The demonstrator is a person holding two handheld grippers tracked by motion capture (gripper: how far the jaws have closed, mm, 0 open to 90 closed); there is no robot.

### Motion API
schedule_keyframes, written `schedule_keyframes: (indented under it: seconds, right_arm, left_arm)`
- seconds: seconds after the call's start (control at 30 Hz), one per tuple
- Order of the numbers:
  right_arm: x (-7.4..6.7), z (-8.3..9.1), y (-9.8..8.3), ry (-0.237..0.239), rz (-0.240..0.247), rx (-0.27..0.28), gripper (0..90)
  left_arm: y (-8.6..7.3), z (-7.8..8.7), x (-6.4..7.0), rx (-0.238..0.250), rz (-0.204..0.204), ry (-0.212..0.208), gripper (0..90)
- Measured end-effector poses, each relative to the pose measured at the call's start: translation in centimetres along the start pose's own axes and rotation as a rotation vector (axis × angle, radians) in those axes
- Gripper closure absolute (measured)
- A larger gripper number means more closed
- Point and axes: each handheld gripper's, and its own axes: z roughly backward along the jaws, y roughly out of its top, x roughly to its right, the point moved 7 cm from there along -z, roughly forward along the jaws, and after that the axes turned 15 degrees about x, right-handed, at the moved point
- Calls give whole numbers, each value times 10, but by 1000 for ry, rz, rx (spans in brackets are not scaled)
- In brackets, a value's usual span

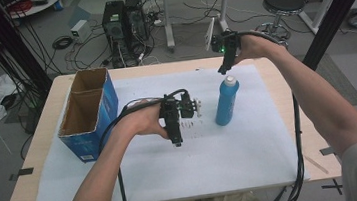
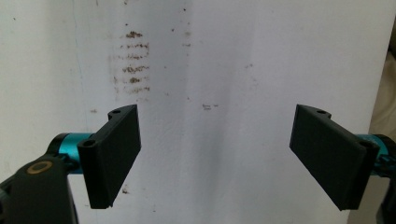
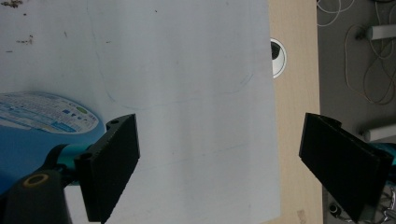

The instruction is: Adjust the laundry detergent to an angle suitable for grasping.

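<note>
A blue bottle [image 1: 226, 101] with a white cap stands upright on the white sheet [image 1: 207, 153], right of centre. My right gripper [image 1: 222, 69] hangs just above and behind the cap, jaws pointing down, open and empty. In the right gripper view the bottle [image 3: 37, 126] lies at the left, outside the wide jaws of the right gripper [image 3: 219, 168]. My left gripper [image 1: 177, 142] points down at the sheet left of the bottle, open with nothing between its jaws. The left gripper view shows the left gripper [image 2: 219, 156] over bare stained sheet.
An open blue cardboard box [image 1: 89, 112] stands at the table's left end. Brown smudges [image 2: 133, 60] mark the sheet near the left gripper. A round cable hole [image 3: 278, 58] sits in the wooden tabletop [image 1: 284, 74] past the sheet's edge. Cables trail off the table's near edge.
</note>
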Motion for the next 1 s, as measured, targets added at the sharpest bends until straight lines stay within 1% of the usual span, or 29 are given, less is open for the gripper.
schedule_keyframes:
  seconds: [0.03,0.13,0.17,0.2,0.23,0.37,0.5,0.6,0.63,0.7,0.8,0.9,0.97,1.0]
  right_arm:
    - [0,0,0,0,0,0,115]
    - [-1,1,0,-4,-4,-5,115]
    - [-1,2,0,-2,0,-3,115]
    - [-1,2,0,-4,0,-2,115]
    - [-1,2,0,-4,0,-2,115]
    - [-2,3,1,-4,-3,-3,115]
    - [-2,4,1,-3,3,-10,115]
    - [-3,3,2,-3,2,-10,115]
    - [-3,3,2,-3,2,-10,115]
    - [-3,3,3,-1,10,-10,115]
    - [-4,3,3,-1,10,-11,115]
    - [-4,3,3,0,7,-8,115]
    - [-3,4,2,1,7,-8,115]
    - [-3,4,2,1,7,-8,115]
  left_arm:
    - [1,0,0,3,13,2,165]
    - [5,-2,-1,24,32,20,165]
    - [8,-3,-1,46,46,22,165]
    - [10,-4,-1,53,54,25,165]
    - [10,-4,-1,53,54,25,165]
    - [15,-9,-2,62,88,42,165]
    - [23,-13,-4,81,125,56,165]
    - [30,-15,-7,97,144,71,165]
    - [33,-15,-7,109,162,79,165]
    - [39,-15,-9,124,180,88,165]
    - [47,-17,-12,150,219,110,165]
    - [54,-19,-14,162,248,124,165]
    - [61,-20,-16,186,287,146,166]
    - [61,-20,-16,186,287,146,165]
